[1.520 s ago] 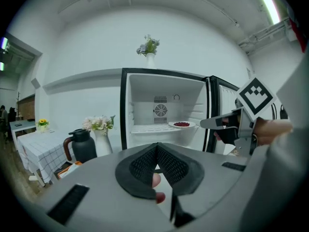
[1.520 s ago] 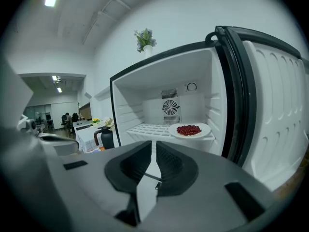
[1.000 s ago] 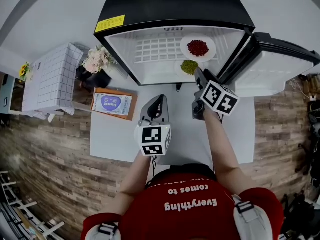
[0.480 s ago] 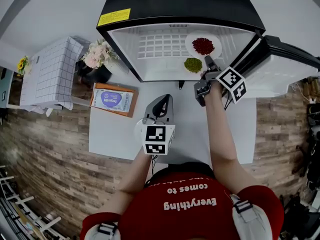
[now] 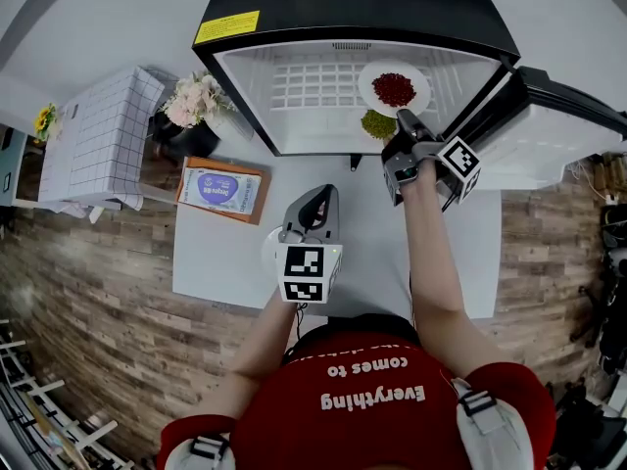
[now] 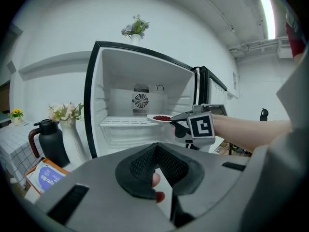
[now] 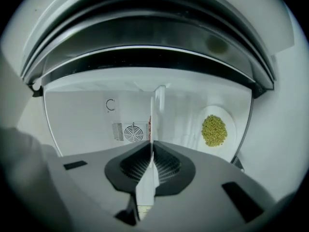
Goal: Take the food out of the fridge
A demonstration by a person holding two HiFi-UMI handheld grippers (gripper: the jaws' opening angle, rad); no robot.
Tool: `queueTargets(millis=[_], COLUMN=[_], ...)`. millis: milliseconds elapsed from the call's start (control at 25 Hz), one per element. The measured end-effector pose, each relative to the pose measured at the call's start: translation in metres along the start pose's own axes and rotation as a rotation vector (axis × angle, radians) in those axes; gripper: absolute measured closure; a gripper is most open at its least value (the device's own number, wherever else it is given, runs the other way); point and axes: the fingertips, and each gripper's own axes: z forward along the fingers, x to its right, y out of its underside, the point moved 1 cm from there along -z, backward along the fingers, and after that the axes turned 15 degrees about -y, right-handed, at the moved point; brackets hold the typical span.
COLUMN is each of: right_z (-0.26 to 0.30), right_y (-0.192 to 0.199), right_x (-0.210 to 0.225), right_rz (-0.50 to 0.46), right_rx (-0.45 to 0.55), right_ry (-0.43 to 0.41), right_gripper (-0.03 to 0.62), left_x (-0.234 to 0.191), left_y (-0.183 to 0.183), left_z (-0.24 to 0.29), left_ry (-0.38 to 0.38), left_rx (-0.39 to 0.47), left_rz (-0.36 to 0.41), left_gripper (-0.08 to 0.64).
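Head view showed the black-cased, white-lined mini fridge (image 5: 362, 8) standing open at the far side of the white table (image 5: 220, 262). The right tool (image 5: 404, 117) reached inside to the near rim of the white round plate of red beans (image 5: 370, 78). A heap of green beans (image 5: 378, 123) lay just left of its tip. The left tool (image 5: 318, 194) hovered above the table.

Left gripper view showed that tool's jaws pressed together, holding nothing.

Right gripper view showed the jaws, which had just been closing, clamped on the plate's rim, seen edge-on.
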Motion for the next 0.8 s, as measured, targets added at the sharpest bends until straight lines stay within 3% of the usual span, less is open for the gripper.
queueTargets(millis=[120, 280, 560, 800], right_z=[-0.006, -0.021, -0.079, -0.127], right_y=[0.01, 0.03, 0.075, 0.11], right_x=[-0.009, -0.03, -0.052, -0.054], right_rz=[0.088, 0.07, 0.108, 0.116], right_rx=[-0.031, -0.133, -0.325, -0.445], right_ry=[-0.108, -0.188, -0.262, -0.247], right_gripper=[0.566, 0.566, 0.566, 0.566], left_x=[-0.001, -0.007, -0.016, -0.024], left_y=[-0.002, -0.008, -0.013, -0.006], left_z=[-0.004, -0.013, -0.045, -0.071], left_ry=[-0.008, -0.026, -0.058, -0.092], left_rx=[0.009, 0.019, 0.039, 0.05], left_rz=[-0.003, -0.008, -0.007, -0.021], left_gripper=[0.552, 0.552, 0.552, 0.552])
